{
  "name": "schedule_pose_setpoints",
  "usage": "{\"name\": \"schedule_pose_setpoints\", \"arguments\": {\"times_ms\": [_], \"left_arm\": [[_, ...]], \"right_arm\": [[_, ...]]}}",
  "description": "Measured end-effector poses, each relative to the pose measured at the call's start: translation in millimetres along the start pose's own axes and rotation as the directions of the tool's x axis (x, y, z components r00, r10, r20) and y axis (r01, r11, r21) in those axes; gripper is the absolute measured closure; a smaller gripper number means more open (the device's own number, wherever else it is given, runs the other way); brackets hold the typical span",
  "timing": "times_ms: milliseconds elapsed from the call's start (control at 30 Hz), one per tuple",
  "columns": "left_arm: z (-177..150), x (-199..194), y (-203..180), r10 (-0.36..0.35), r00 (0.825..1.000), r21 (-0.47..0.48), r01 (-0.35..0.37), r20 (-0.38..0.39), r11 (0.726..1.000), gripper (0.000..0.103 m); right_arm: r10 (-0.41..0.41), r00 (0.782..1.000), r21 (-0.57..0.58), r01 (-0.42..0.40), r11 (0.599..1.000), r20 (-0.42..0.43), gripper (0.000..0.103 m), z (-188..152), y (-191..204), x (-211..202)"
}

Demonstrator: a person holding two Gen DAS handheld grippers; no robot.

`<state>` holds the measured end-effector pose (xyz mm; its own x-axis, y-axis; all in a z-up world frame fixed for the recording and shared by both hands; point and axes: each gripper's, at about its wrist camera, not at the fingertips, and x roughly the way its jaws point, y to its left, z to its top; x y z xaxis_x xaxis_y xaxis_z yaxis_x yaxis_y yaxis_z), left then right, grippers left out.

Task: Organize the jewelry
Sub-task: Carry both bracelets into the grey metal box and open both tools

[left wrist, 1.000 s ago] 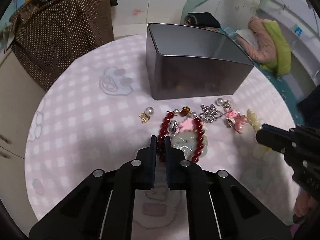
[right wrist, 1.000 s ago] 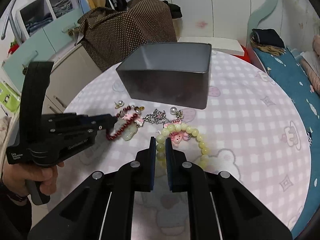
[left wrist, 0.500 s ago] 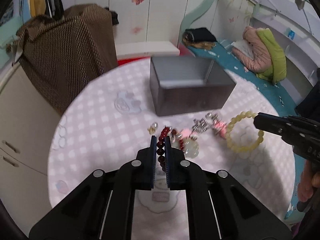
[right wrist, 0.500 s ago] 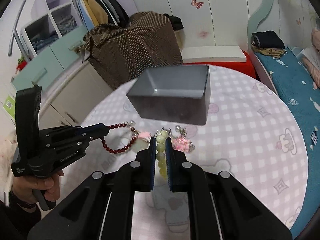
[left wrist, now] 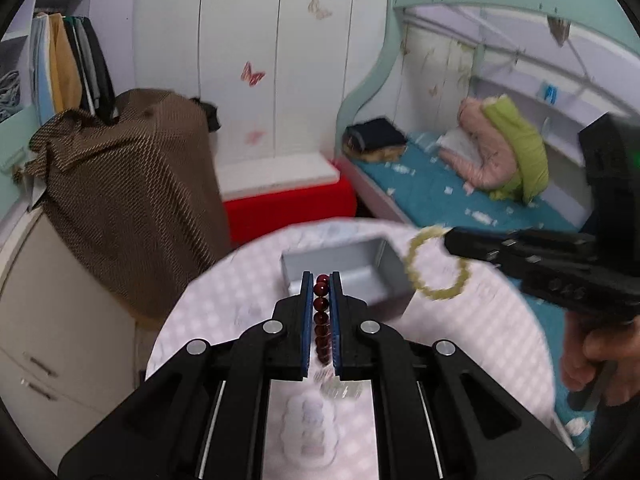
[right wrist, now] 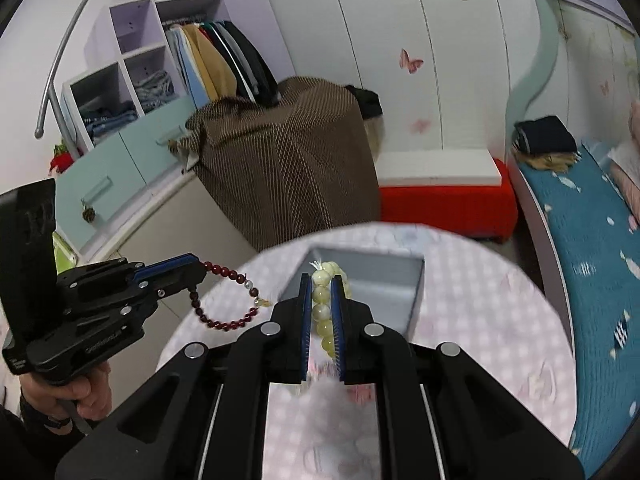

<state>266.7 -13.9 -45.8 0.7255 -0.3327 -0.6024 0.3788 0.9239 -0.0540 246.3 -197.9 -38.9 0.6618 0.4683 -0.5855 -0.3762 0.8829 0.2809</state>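
Note:
My left gripper (left wrist: pixel 321 280) is shut on a dark red bead bracelet (left wrist: pixel 321 320) and holds it high above the round table. From the right wrist view the red bracelet (right wrist: pixel 224 300) hangs as a loop from the left gripper (right wrist: pixel 200 268). My right gripper (right wrist: pixel 322 280) is shut on a pale yellow bead bracelet (right wrist: pixel 325 312), also lifted. In the left wrist view the yellow bracelet (left wrist: pixel 436 264) dangles from the right gripper (left wrist: pixel 450 240) beside the open grey box (left wrist: pixel 348 276). The grey box (right wrist: pixel 372 284) sits at the table's far side.
The round table (left wrist: pixel 460 344) has a pink checked cloth; blurred jewelry pieces (left wrist: pixel 340 388) lie on it below my fingers. Behind are a brown-covered object (left wrist: pixel 128 200), a red bench (left wrist: pixel 288 204), a bed (left wrist: pixel 460 192) and cabinets (right wrist: pixel 120 152).
Both grippers have risen well above the table, each carrying its bracelet off the cloth. The box and table now look smaller and farther below.

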Motion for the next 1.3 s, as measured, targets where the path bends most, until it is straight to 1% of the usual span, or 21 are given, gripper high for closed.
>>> {"name": "schedule_pose_setpoints", "arguments": {"times_ms": [133,267,333,467,533,667,733,767,800,833,867,900,933,967,1000,1033,1067,1100,1133,1200,1300], "left_arm": [[26.5,11.4,1.1,-0.008,1.0,-0.012,0.008,0.014,1.0,0.095],[39.7,36.1,-0.9,0.006,1.0,-0.03,-0.006,0.001,1.0,0.095],[41.2,48.0,-3.0,0.01,1.0,-0.036,-0.011,-0.013,0.999,0.095],[35.2,77.2,-3.3,-0.016,0.998,-0.079,0.011,-0.062,0.997,0.095],[31.5,88.0,-0.5,-0.037,0.996,-0.107,0.028,-0.085,0.994,0.095],[26.2,105.2,4.0,-0.052,0.991,-0.127,0.036,-0.125,0.991,0.095],[25.6,111.7,5.8,-0.053,0.988,-0.132,0.033,-0.146,0.991,0.095],[22.4,115.1,8.2,-0.049,0.987,-0.134,0.028,-0.154,0.991,0.094],[22.7,116.6,9.2,-0.043,0.987,-0.134,0.022,-0.157,0.991,0.094],[23.0,117.0,10.0,-0.036,0.986,-0.133,0.015,-0.16,0.991,0.086],[23.5,115.8,11.5,-0.033,0.987,-0.135,0.012,-0.157,0.991,0.063],[24.1,112.4,13.5,-0.022,0.989,-0.144,0.002,-0.143,0.99,0.047],[24.6,108.4,15.3,0.0,0.992,-0.152,-0.019,-0.126,0.988,0.029],[25.3,103.7,18.0,0.018,0.994,-0.16,-0.036,-0.107,0.987,0.02],[25.9,98.8,21.2,0.023,0.995,-0.17,-0.04,-0.096,0.985,0.017],[27.0,93.5,23.4,0.021,0.996,-0.18,-0.036,-0.083,0.983,0.012],[27.8,88.6,24.5,0.025,0.997,-0.184,-0.038,-0.071,0.982,0.011],[28.8,82.7,24.6,0.045,0.997,-0.177,-0.055,-0.06,0.983,0.01],[29.9,75.9,23.2,0.084,0.995,-0.161,-0.091,-0.051,0.983,0.009],[32.1,63.1,21.5,0.128,0.991,-0.147,-0.13,-0.026,0.98,0.008],[32.1,39.8,19.7,0.165,0.986,-0.155,-0.159,0.026,0.975,0.006]], "right_arm": [[-0.024,1.0,-0.008,0.024,1.0,0.0,0.095,23.7,-4.2,18.6],[-0.068,0.997,-0.011,0.068,0.998,-0.04,0.095,27.9,-12.4,43.7],[-0.093,0.994,-0.016,0.092,0.996,-0.061,0.095,27.0,-15.0,53.4],[-0.112,0.987,-0.002,0.112,0.994,-0.113,0.095,18.9,-25.2,74.1],[-0.113,0.985,0.002,0.114,0.993,-0.127,0.095,17.7,-27.2,77.8],[-0.123,0.98,0.001,0.124,0.992,-0.16,0.094,15.3,-31.9,84.9],[-0.128,0.977,0.002,0.13,0.992,-0.17,0.092,15.8,-33.8,86.5],[-0.136,0.976,0.004,0.138,0.99,-0.172,0.087,15.8,-34.9,86.7],[-0.14,0.975,0.004,0.143,0.99,-0.172,0.079,15.9,-35.7,86.3],[-0.142,0.975,0.004,0.145,0.989,-0.17,0.076,16.4,-36.3,85.8],[-0.148,0.975,0.003,0.151,0.989,-0.167,0.071,16.5,-36.7,84.9],[-0.151,0.975,0.003,0.153,0.988,-0.163,0.064,16.9,-37.0,84.3],[-0.157,0.975,0.006,0.16,0.987,-0.156,0.061,17.5,-37.8,82.3],[-0.172,0.974,0.01,0.175,0.984,-0.146,0.047,18.5,-39.7,79.7],[-0.181,0.974,0.018,0.186,0.982,-0.137,0.03,19.7,-41.6,77.4],[-0.189,0.976,0.033,0.194,0.98,-0.112,0.022,21.0,-44.4,71.6],[-0.198,0.976,0.041,0.202,0.978,-0.092,0.009,22.5,-45.7,67.2],[-0.211,0.975,0.047,0.215,0.976,-0.068,0.007,23.6,-46.1,61.9],[-0.214,0.975,0.049,0.217,0.975,-0.056,0.007,24.3,-46.0,58.6],[-0.235,0.971,0.058,0.237,0.97,-0.039,0.007,26.6,-43.8,51.0],[-0.263,0.965,0.062,0.261,0.963,0.022,0.007,29.5,-35.6,33.2]]}}
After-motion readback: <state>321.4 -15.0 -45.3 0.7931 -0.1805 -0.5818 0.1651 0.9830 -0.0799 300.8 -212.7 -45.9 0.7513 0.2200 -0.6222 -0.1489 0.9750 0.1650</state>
